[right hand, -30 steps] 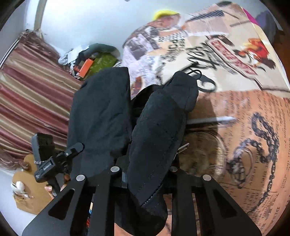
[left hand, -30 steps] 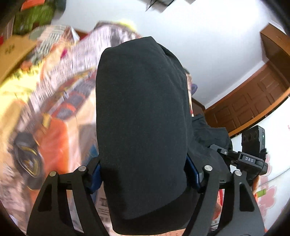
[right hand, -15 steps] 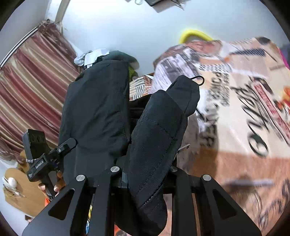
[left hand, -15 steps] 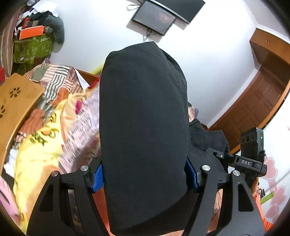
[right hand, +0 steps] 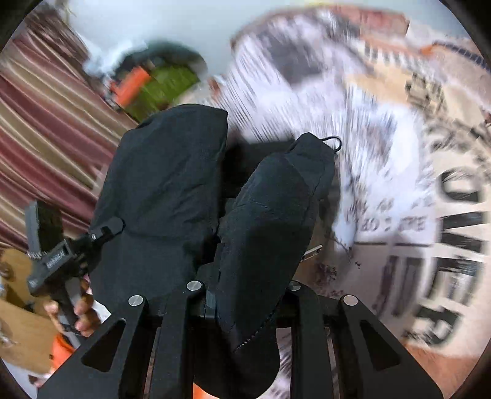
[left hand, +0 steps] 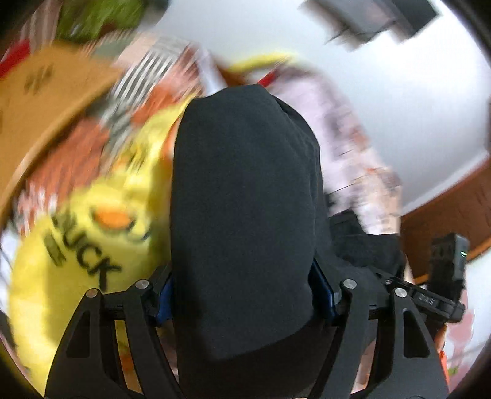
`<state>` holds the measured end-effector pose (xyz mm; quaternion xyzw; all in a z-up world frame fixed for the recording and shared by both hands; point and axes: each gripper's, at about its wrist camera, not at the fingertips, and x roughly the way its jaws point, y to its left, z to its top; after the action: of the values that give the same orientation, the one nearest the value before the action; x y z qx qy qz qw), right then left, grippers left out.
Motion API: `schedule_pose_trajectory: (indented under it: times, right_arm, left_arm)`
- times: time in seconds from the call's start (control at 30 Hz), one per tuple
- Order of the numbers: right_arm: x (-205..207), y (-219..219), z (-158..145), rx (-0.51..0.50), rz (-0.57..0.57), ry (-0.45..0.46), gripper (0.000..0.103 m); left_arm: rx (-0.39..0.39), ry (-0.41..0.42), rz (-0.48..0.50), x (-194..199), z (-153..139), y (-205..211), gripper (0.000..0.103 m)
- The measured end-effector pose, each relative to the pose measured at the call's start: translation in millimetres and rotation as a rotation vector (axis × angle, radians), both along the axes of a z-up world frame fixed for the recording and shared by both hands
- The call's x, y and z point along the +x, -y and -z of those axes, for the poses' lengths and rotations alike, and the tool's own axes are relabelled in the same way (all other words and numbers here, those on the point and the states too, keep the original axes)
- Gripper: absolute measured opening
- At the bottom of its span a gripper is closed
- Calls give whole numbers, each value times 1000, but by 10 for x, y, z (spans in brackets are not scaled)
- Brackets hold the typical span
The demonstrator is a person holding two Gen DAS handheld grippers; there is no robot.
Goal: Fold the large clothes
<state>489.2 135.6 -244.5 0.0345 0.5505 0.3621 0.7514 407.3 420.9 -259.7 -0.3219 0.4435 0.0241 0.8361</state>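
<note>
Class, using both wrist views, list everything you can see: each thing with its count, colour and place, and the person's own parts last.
Black fabric garment: one, black, bunched in both grippers.
Printed bedspread: one, white and tan with black lettering, under the garment.
Yellow duck-print cloth: one, yellow, left in the left view.
Striped curtain: one, maroon and beige, left in the right view.
Wall screen: one, dark, top, blurred.
Wooden door: one, brown, right edge.
Left gripper: one, black, shut on a wide fold.
Right gripper: one, black, shut on a narrower fold.
Hand: one, holding the left gripper's handle.
</note>
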Motion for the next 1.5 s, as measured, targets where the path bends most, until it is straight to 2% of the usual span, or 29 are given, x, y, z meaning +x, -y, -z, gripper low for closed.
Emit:
schedule_pose_trajectory:
  times: [0.03,0.1,0.13,0.23,0.27,0.3,0.4,0.5,0.6,0.7,0.83,0.97,1.13,1.2,1.33,1.5]
  right_arm:
    - [-9,-22,91,-22,-6,3,18]
    - [-35,10,140,-33,-3,20,22]
    - [-48,44,139,-30,-2,22,23]
    - [-83,170,142,-82,4,29,40]
    - [-89,210,147,-106,10,24,49]
    - [-121,271,134,-116,8,5,50]
    - [-297,442,22,-130,-15,-2,50]
    - [-514,641,-150,-167,-16,47,50]
    - [-734,868,-407,-138,-19,90,50]
    - [-951,1087,-744,-107,-22,178,50]
    - [-1306,1197,-1311,-46,-33,302,50]
    - [-1812,1249,-2003,81,-20,462,50]
    - [-2487,1375,-2616,225,3,663,50]
    - [-2745,1398,-2728,259,14,753,50]
    - [-3275,1551,-2911,316,39,891,50]
    - [-3684,1653,-2885,317,53,989,50]
  left_arm:
    - [2,-15,-11,-17,131,-31,76]
    - [-2,40,-5,-109,135,-22,77]
    - [12,38,-2,-130,114,13,78]
    - [64,-6,-11,-139,64,79,79]
    - [77,-26,-17,-150,30,107,79]
    - [88,-41,-25,-138,22,105,79]
    - [155,-66,-55,-252,-114,196,79]
    - [213,-75,-61,-462,-244,286,79]
    - [290,-86,-50,-699,-410,422,79]
    - [362,-67,-63,-984,-699,593,79]
    - [419,60,-70,-1438,-1313,846,79]
    - [498,217,-77,-1886,-1954,1183,79]
    - [607,456,-85,-2649,-2757,1709,79]
    - [652,538,-92,-2932,-2971,1914,79]
    - [720,662,-108,-3446,-3211,2300,79]
    - [785,736,-150,-3881,-3199,2667,79]
